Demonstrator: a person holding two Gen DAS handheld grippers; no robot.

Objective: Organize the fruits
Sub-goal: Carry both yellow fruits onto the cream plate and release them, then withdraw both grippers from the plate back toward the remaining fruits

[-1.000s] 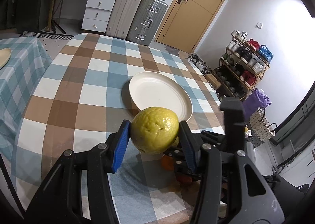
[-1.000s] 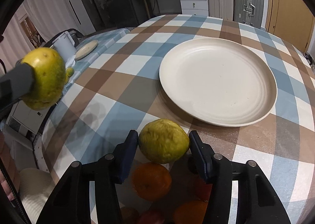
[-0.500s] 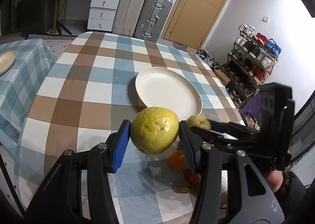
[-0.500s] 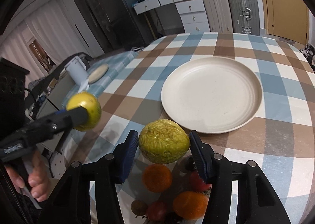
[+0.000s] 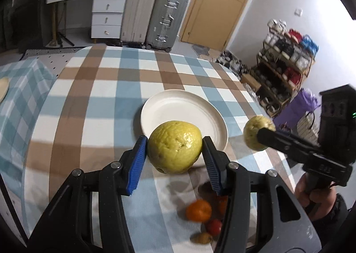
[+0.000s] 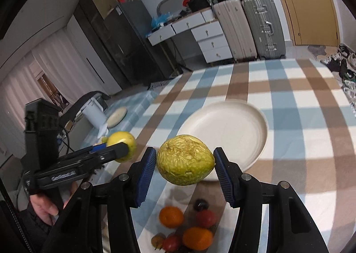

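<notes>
- Smooth yellow-green citrus fruit [image 5: 175, 146] clamped between the blue pads of the left tongs [image 5: 174, 152], held in the air above the desk [image 5: 73, 101], just in front of the near rim of the plate.
- Same fruit seen from the right wrist view at the left, small and partly hidden behind the black finger of those tongs.
- Wrinkled yellow-green fruit [image 6: 185, 160] gripped side to side by the right tongs [image 6: 184, 167], also lifted clear of the desk, overlapping the near-left edge of the plate in that view.
- From the left wrist view, wrinkled fruit at the right, beyond the plate's right rim, with the black tong finger across it.
- Cream round plate [image 6: 235, 128], bare, flat on the checked cloth near the middle of the desk.
- Below both tongs, a loose cluster of small fruit on the cloth: 2 oranges [image 6: 171, 217] [image 6: 197, 237], a red round fruit [image 6: 206, 218], a dark one [image 6: 201, 204], further small pieces at the bottom edge, too blurred to name.
- Bare hand [image 6: 47, 205] wrapped round the left tool's handle at the lower left of the right wrist view.
- Behind the desk: 2 hard-shell suitcases [image 5: 153, 15], a white drawer unit [image 5: 106, 18], a tan door [image 5: 218, 1], a shoe rack [image 5: 287, 52] on the right.
- Second table with a teal check cloth [image 5: 20, 83] at the left.
</notes>
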